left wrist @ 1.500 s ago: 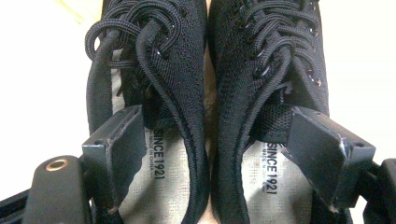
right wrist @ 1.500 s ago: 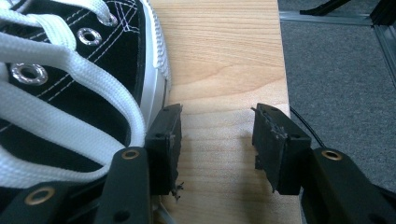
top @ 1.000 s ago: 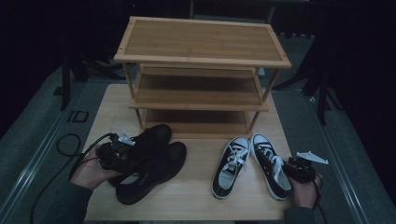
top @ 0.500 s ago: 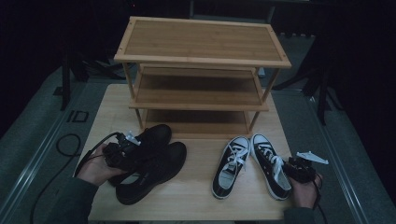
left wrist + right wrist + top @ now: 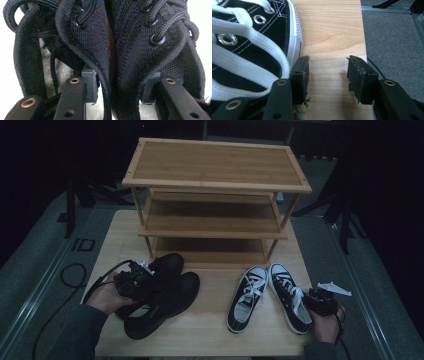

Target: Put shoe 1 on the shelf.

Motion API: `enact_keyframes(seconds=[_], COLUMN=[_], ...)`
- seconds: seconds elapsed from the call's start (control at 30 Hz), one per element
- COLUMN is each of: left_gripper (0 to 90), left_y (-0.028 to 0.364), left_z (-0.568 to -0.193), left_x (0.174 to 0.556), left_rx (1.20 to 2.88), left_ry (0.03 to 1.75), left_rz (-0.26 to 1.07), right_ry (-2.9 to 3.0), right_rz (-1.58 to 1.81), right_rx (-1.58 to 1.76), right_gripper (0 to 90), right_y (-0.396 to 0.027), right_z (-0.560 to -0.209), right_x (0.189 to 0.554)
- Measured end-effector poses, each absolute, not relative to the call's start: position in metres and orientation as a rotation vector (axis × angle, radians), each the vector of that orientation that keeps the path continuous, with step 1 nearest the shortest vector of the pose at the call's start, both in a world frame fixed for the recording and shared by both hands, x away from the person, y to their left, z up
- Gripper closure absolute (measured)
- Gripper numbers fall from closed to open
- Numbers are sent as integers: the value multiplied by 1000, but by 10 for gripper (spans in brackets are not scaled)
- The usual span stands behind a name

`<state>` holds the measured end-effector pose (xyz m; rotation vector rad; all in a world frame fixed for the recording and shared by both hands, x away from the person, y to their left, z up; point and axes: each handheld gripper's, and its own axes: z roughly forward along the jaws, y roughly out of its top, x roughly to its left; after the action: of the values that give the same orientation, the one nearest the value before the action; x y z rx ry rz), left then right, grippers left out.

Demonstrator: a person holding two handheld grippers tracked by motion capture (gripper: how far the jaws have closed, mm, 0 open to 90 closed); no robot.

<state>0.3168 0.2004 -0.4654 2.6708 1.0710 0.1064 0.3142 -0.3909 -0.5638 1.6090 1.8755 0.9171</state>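
Your left gripper (image 5: 137, 281) has just been closing across the black shoe (image 5: 130, 57), in front of the bamboo rack (image 5: 215, 180); seat both pads squarely before lifting. Your right gripper (image 5: 327, 76) stands open beside the sneaker (image 5: 249, 47).

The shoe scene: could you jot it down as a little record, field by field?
Setting: wooden table with a three-shelf bamboo rack, shelves bare
Left side: pair of black shoes
Right side: pair of black-and-white sneakers, laces white
Left gripper: over one black shoe; jaws have just been closing, one inside its opening, one outside its flank, side wall between them
Right gripper: beside the right-hand sneaker, jaws apart, bare table between them
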Motion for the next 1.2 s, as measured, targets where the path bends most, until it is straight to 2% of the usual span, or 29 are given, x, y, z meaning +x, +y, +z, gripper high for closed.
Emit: enact_keyframes(seconds=[0.1, 0.23, 0.47, 0.7, 1.2], left_gripper=[609, 750, 839, 854, 859], left_y=[200, 200, 197, 194, 189], left_z=[-465, -465, -465, -464, -452], left_x=[318, 318, 316, 313, 316], left_rx=[2677, 2675, 2694, 2699, 2670], left_ry=[1077, 1061, 1070, 1085, 1089], left_rz=[100, 61, 118, 177, 212], right_ry=[1876, 1875, 1876, 1876, 1875], right_rz=[917, 917, 917, 917, 917], right_rx=[1609, 1609, 1609, 1609, 1610], right_gripper=[517, 517, 517, 517, 517], right_y=[-391, -391, -391, -391, -391], right_z=[-564, -564, -564, -564, -564], right_x=[314, 314, 314, 314, 314])
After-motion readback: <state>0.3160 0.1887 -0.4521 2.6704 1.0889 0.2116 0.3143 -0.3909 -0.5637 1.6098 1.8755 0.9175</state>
